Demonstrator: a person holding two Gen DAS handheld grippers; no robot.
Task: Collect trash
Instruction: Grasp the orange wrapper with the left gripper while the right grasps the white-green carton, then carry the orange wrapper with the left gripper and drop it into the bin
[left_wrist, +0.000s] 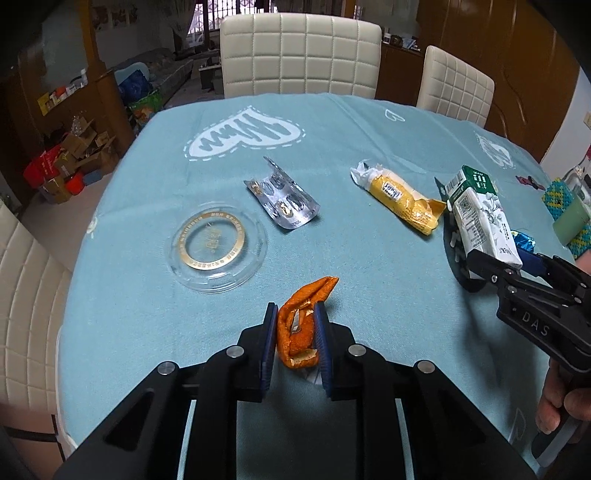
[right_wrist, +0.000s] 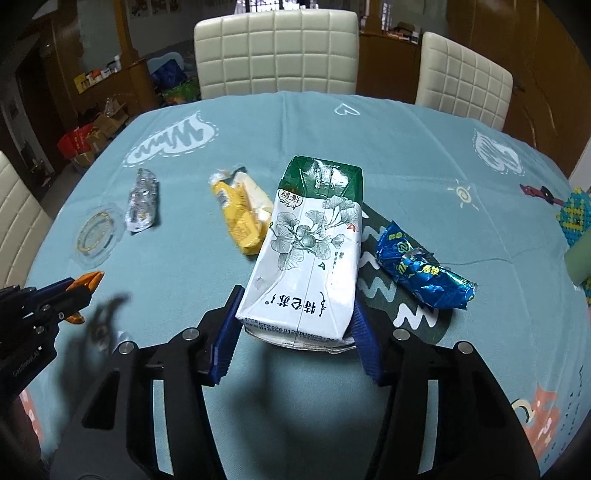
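Trash is scattered over a table (left_wrist: 155, 332) covered in light blue cloth. An orange peel (left_wrist: 301, 325) is pinched between the blue pads of the left gripper (left_wrist: 297, 314), near the table's close edge; whether it is lifted clear of the cloth cannot quite be told. A white and green carton (right_wrist: 310, 251) is clamped at its base by the right gripper (right_wrist: 295, 314), both pads being pressed against its sides. Under the carton a dark mat (right_wrist: 402, 302) with white zigzags is seen, and on that mat a crumpled blue wrapper (right_wrist: 421, 269) is lying just beside the carton. A yellow wrapper (right_wrist: 240, 214) is found on the carton's other side, close to it. Further that way a silver blister pack (left_wrist: 282, 201) is resting on the cloth, and a clear plastic lid (left_wrist: 212, 245) with a gold ring is set near it. White padded chairs (left_wrist: 299, 55) are drawn up at the far side.
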